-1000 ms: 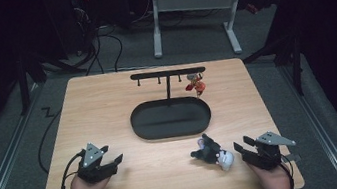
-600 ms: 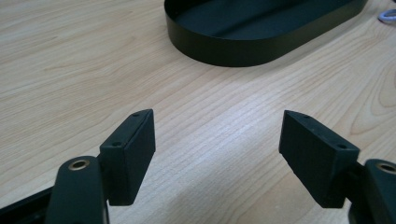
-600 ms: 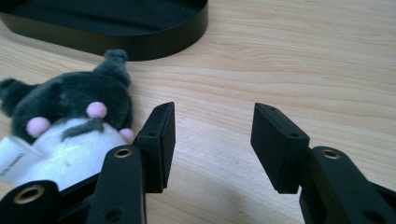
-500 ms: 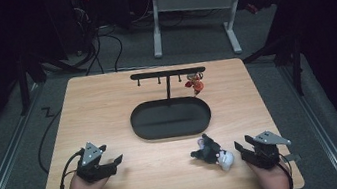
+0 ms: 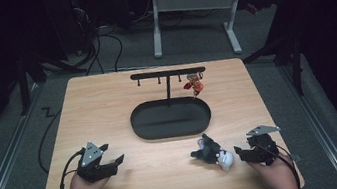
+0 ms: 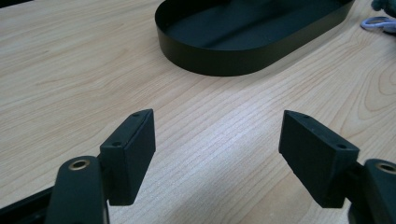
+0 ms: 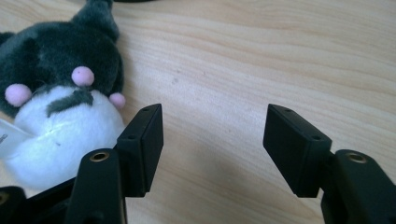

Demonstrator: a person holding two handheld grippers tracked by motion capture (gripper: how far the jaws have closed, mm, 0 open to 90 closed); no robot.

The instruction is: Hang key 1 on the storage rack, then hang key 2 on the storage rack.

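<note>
While both jaws gape: one plush toy (image 5: pixel 211 151), one tray (image 5: pixel 170 118).

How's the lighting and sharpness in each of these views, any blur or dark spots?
High view: table evenly lit, surroundings nearly black, picture soft. Left gripper view: bright, wood grain crisp, black tray sharp, near jaws slightly soft. Right gripper view: plush toy a bit blurred, faint shadow between the jaws.

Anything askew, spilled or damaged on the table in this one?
Nothing spilled or damaged. The one loose thing is the plush toy, lying on its side on the table by the right gripper, not hung on the rack as the small red charm is. The tray sits straight.
</note>
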